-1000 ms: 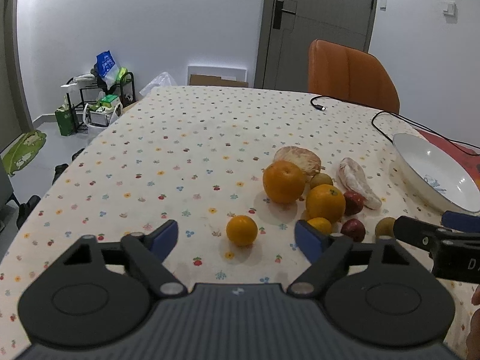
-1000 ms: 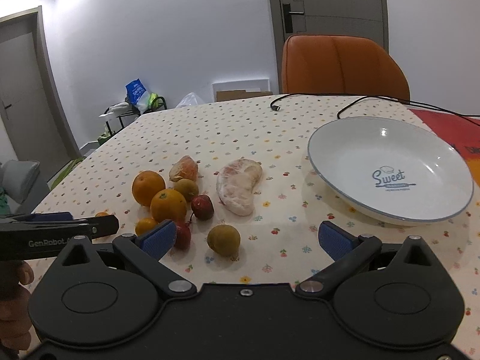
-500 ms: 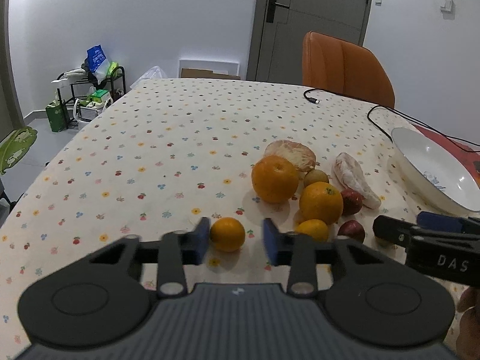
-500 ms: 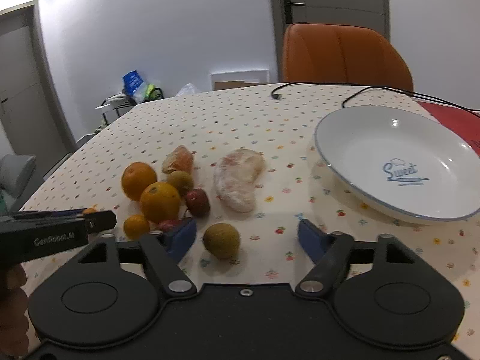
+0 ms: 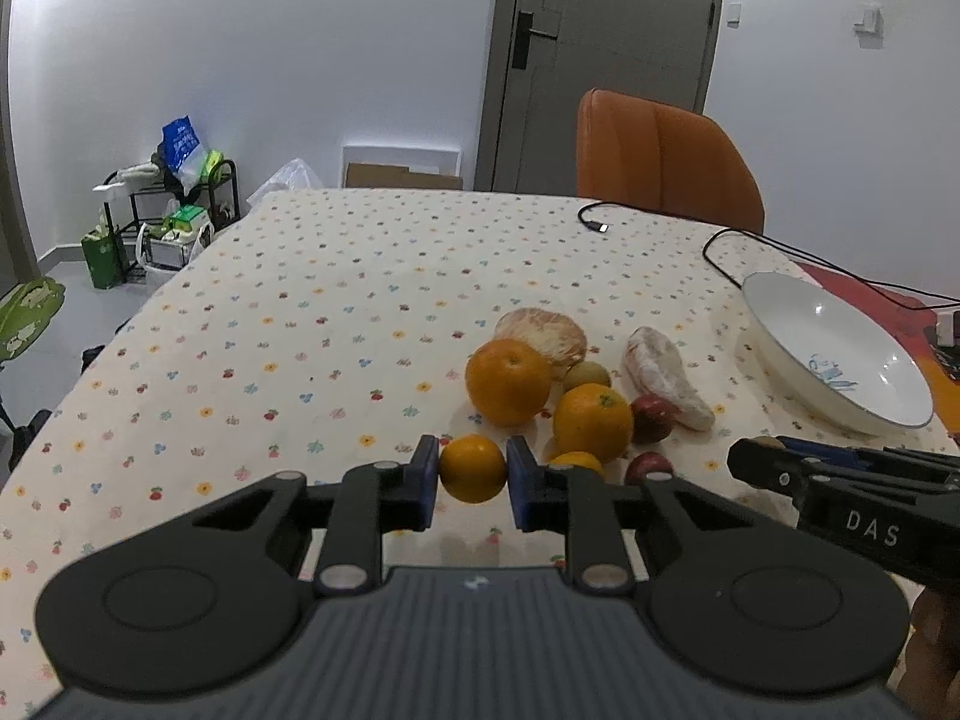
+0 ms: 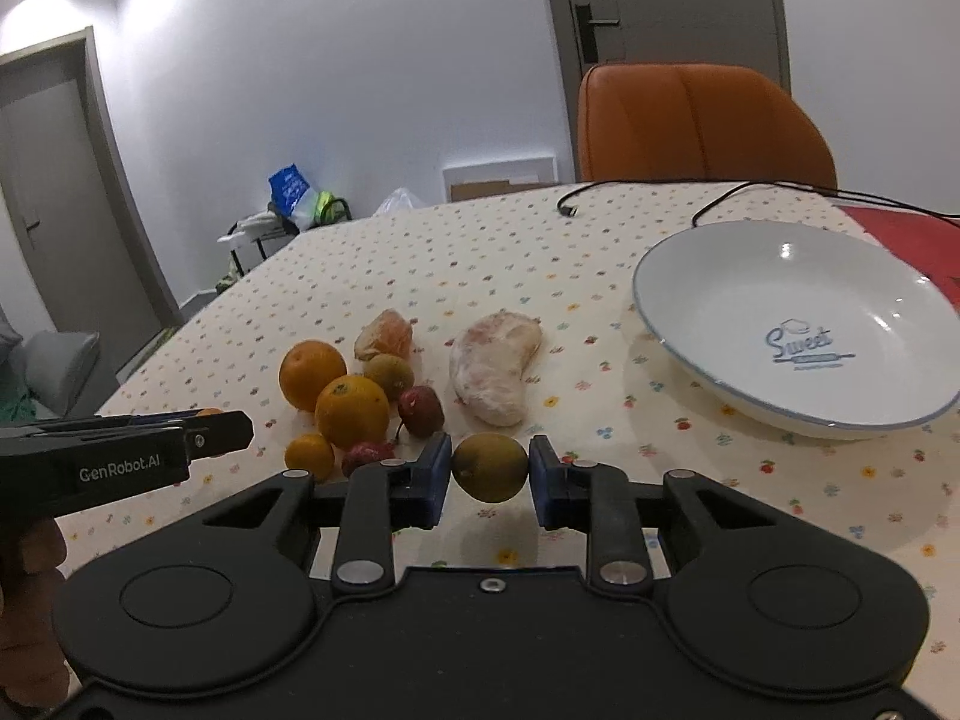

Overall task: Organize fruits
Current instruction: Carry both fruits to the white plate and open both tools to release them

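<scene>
Both grippers have just closed on fruit: the left gripper (image 5: pixel 472 476) pinches a small orange (image 5: pixel 472 468), the right gripper (image 6: pixel 489 475) a greenish fruit (image 6: pixel 489 467), both held level, low over the bench (image 5: pixel 300 324). Beyond, the remaining fruit pile (image 6: pixel 354 396) waits; far right, the plate (image 6: pixel 690 312) sits empty.

Dim, cool indoor light, perhaps from overhead; small glints on the plate (image 6: pixel 798 276); soft shadows, fisheye-bent edges, slight blur.
</scene>
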The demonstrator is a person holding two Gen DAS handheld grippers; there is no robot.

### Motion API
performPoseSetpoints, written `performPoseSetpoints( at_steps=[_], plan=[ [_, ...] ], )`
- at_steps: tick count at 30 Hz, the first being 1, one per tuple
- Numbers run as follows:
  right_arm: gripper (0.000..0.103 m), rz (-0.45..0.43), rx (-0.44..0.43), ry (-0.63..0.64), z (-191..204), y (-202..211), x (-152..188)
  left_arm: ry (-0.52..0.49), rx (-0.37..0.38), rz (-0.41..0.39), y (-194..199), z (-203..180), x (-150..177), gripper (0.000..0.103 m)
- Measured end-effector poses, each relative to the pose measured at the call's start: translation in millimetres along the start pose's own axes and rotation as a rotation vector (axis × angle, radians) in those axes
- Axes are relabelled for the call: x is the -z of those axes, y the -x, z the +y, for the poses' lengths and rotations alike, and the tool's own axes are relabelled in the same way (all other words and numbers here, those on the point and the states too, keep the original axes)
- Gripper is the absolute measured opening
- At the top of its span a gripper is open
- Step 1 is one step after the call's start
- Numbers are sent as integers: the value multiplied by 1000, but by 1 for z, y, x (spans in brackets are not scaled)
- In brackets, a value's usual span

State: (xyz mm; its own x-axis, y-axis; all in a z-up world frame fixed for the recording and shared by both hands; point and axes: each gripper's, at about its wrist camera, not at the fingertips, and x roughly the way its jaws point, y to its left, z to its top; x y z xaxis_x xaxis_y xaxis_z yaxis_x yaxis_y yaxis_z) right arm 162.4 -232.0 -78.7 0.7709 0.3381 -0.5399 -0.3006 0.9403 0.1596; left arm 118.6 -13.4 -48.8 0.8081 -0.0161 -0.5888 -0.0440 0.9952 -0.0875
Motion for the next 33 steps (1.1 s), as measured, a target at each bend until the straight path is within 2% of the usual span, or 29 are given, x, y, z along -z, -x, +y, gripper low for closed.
performPoseSetpoints(
  at_steps=[10,33],
  plan=[
    [26,-57,50,-32,-22,26,0,-31,36,-46,12,-24,-6,23],
    [26,-191,149,-90,-92,73,-1,-135,108,-112,12,-112,-22,23]
  ],
)
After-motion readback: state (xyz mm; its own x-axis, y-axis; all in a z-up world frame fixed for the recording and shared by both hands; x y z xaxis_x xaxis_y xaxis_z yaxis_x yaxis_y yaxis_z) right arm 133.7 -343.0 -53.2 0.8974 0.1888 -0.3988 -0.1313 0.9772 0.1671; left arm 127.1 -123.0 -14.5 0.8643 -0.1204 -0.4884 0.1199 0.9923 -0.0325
